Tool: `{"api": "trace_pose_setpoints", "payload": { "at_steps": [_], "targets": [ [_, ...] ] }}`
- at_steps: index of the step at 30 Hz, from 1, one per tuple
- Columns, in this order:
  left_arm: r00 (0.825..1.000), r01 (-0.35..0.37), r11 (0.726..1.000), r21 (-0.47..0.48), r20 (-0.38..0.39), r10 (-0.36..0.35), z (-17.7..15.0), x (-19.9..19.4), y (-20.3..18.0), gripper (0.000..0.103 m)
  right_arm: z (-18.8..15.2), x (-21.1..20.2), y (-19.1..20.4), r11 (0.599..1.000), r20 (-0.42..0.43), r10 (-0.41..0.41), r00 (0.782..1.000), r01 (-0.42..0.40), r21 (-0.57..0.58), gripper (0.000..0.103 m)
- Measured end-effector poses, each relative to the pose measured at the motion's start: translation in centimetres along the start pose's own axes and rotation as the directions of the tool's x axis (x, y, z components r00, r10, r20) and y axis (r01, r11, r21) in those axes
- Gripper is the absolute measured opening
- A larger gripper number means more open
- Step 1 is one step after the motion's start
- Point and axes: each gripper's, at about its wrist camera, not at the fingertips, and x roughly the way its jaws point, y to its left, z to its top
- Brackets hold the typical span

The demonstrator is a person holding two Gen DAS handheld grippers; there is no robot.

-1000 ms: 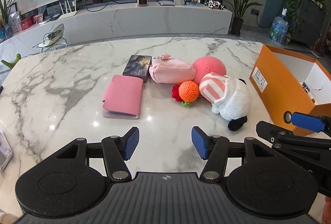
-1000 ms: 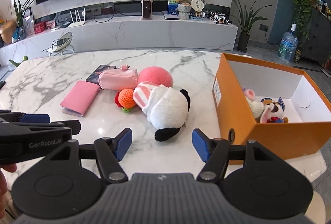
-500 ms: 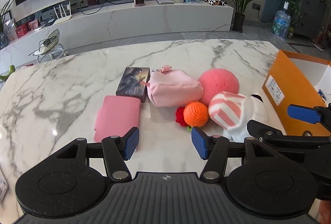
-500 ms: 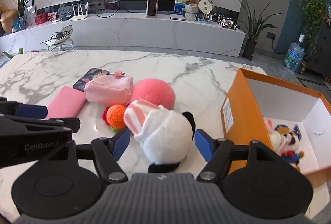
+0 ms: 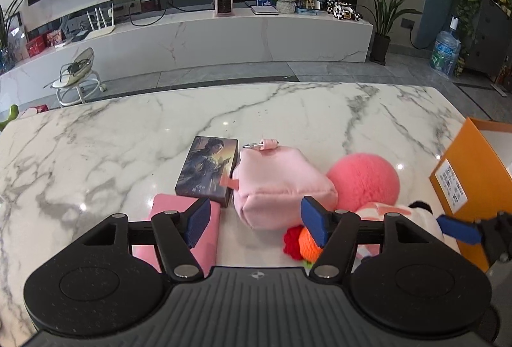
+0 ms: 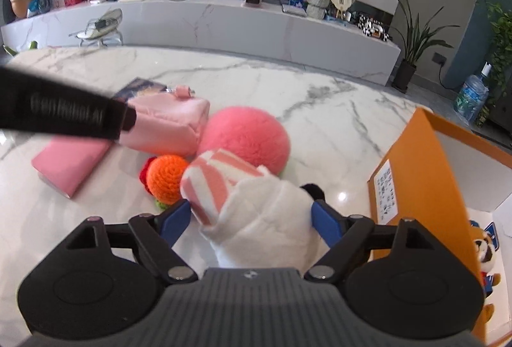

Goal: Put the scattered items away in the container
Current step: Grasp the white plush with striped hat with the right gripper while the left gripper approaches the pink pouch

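The orange box (image 6: 425,167) sits at the right edge of the marble table (image 5: 128,139), and both views cut it off, so only part of its inside shows. A small stuffed toy (image 6: 484,254) stands in it, half hidden by the box wall. The right gripper (image 6: 252,222) has its jaws opening, one on each side of the white plush toy (image 6: 265,219), whose bottom is hidden behind the gripper body; I cannot tell if the blue pads touch it. The left gripper (image 5: 256,223) is opening too, with nothing squeezed, just in front of the pink pouch (image 5: 275,187). It covers part of the pink wallet (image 5: 211,238) and the orange yarn ball (image 6: 168,175). The fuzzy pink ball (image 6: 248,135) rests behind the plush. A picture card box (image 5: 208,171) lies beside the pouch.
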Motion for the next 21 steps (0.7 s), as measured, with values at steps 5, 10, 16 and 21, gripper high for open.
{"api": "trace_pose_setpoints", "payload": {
  "at_steps": [5, 10, 16, 21],
  "targets": [
    [0.999, 0.021, 0.996, -0.082, -0.034, -0.023, 0.7, 1.8, 0.8, 0.074, 0.0, 0.8, 0.1, 1.000, 0.003, -0.011, 1.000, 0.011, -0.020, 0.087],
    [0.995, 0.071, 0.986, -0.148, -0.065, -0.081, 0.8, 3.3, 1.4, 0.071, 0.2, 1.7, -0.1, 1.000, -0.010, -0.013, 1.000, 0.013, -0.021, 0.086],
    [0.992, 0.088, 0.987, -0.134, -0.078, -0.100, 0.2, 3.4, 0.7, 0.045, 0.3, 1.7, 0.0, 1.000, -0.013, -0.011, 1.000, 0.011, -0.028, 0.081],
    [0.990, 0.090, 0.987, -0.130, -0.099, -0.104, -0.5, 2.9, 0.9, 0.006, 0.2, 1.4, 0.2, 1.000, -0.013, -0.004, 1.000, 0.003, -0.026, 0.078]
  ]
}}
